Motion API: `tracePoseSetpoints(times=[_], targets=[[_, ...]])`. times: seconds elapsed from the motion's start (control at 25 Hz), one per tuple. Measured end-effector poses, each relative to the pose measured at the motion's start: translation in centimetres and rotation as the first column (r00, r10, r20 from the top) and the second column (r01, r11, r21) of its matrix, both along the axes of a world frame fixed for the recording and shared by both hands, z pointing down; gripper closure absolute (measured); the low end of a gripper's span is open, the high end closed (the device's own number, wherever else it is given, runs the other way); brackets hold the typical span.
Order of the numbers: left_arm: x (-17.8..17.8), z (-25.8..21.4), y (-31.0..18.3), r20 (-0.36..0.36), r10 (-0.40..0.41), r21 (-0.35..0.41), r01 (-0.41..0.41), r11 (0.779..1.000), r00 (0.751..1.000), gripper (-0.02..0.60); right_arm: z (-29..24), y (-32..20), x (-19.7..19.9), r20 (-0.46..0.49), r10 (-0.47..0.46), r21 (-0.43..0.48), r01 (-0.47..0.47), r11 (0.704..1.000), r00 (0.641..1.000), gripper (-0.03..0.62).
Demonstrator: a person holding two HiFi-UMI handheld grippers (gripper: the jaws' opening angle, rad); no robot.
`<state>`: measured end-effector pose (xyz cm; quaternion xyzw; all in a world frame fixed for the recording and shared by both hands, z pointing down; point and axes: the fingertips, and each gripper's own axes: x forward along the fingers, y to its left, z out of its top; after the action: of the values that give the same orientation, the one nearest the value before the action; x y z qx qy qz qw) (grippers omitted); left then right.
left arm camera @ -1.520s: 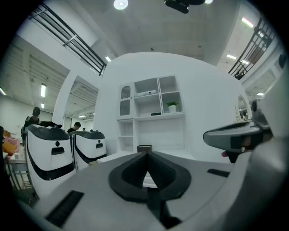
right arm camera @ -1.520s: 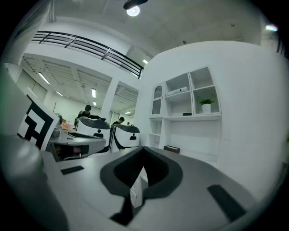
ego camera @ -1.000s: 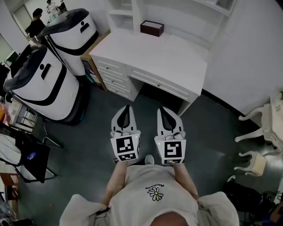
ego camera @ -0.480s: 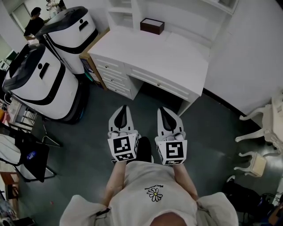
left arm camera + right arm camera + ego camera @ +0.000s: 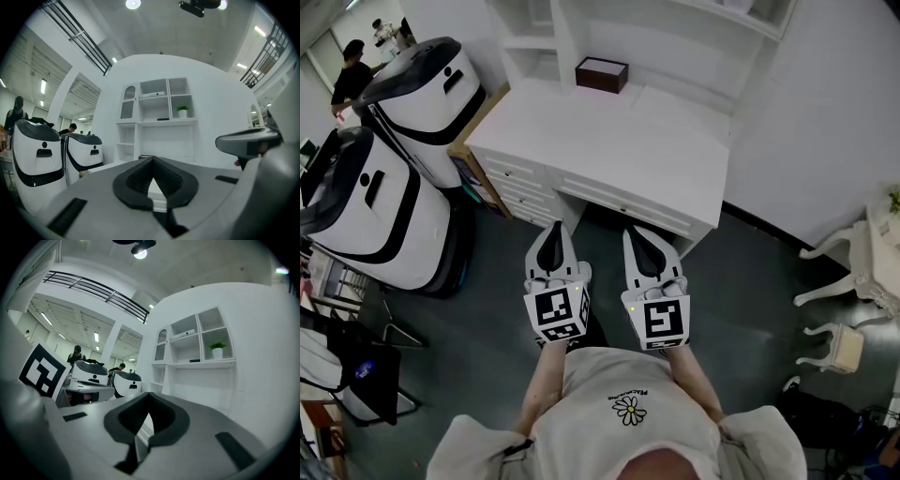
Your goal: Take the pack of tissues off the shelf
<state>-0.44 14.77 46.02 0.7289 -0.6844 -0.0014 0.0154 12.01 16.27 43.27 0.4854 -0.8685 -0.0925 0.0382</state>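
A white desk [image 5: 609, 141] with a shelf unit [image 5: 581, 33] on top stands ahead of me. A dark box with a white top [image 5: 601, 74] rests on the desk at the foot of the shelves. In the gripper views a flat white pack [image 5: 152, 95] [image 5: 183, 334] lies in an upper compartment, with a potted plant [image 5: 182, 111] [image 5: 216, 350] one compartment to its right. My left gripper [image 5: 553, 228] [image 5: 152, 159] and right gripper [image 5: 635, 232] [image 5: 149, 393] are side by side just short of the desk's front edge, level and pointing at the shelves. Both are shut with nothing in them.
Two big white-and-black machines [image 5: 427, 89] [image 5: 366, 211] stand left of the desk, with people [image 5: 347, 70] behind them. White curved-leg furniture [image 5: 839, 281] is at the right, and a dark bag [image 5: 820, 417] lies on the floor at lower right. A drawer stack [image 5: 520, 183] fills the desk's left side.
I have stepped toward the desk, and both grippers have come forward with me from open floor to near its front edge. Their jaws look the same as before.
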Motion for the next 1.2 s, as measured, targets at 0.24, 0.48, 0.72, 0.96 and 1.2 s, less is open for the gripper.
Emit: tracePoseSetpoints(times=[0.24,0.48,0.72,0.96,1.2], targets=[[-0.7,-1.2,-7.3,-0.012,0.037,0.025,-0.037,0.999,0.999,0.583,-0.9,-6.7,-1.2,-0.023,0.031,0.009,-0.031,0.999,0.999,0.592],[-3.0,-3.8,-16.0,-0.015,0.086,0.054,-0.085,0.995,0.996,0.583,-2.8,-15.5,-4.1,-0.025,0.067,0.022,-0.067,0.998,0.997,0.592],[-5.4,-6.9,-25.8,-0.021,0.139,0.096,-0.137,0.986,0.990,0.583,-5.0,-25.4,-6.1,-0.023,0.135,0.051,-0.133,0.990,0.991,0.591],[-6.7,-8.1,-34.1,-0.021,0.198,0.113,-0.194,0.974,0.980,0.583,-5.8,-33.9,-6.5,-0.041,0.218,0.081,-0.214,0.974,0.975,0.592],[-7.5,-8.0,-39.7,-0.013,0.246,0.112,-0.243,0.963,0.969,0.583,-6.1,-39.4,-6.7,-0.017,0.286,0.064,-0.284,0.957,0.958,0.592]])
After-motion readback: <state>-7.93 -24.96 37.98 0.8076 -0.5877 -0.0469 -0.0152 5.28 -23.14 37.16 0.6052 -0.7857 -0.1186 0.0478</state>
